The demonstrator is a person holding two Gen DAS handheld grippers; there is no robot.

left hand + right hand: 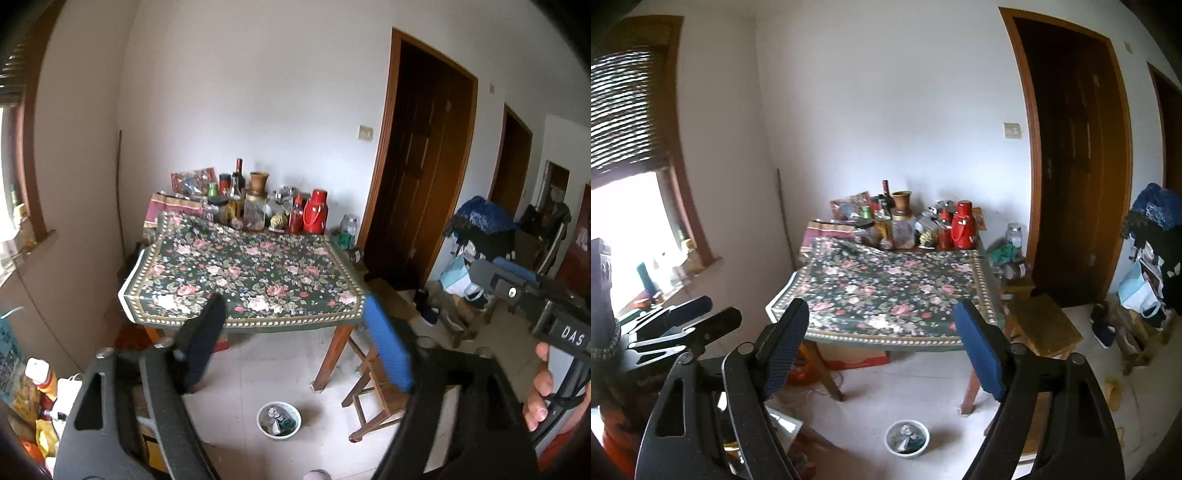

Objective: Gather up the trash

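Trash, crumpled cans and wrappers, fills a small white bin (279, 421) on the tiled floor just in front of the floral-clothed table (243, 273). Above the bin, the left gripper (295, 339) and right gripper (882, 347) both gape wide, holding nothing.

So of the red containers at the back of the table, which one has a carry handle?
The big red flask, rightmost of them; the red bottle beside it is slimmer, with no handle.

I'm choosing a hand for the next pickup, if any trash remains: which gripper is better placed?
Neither clearly. Left gripper and right gripper are both open, empty, raised facing the table; no loose trash is visible there, and the bin sits similarly below both.
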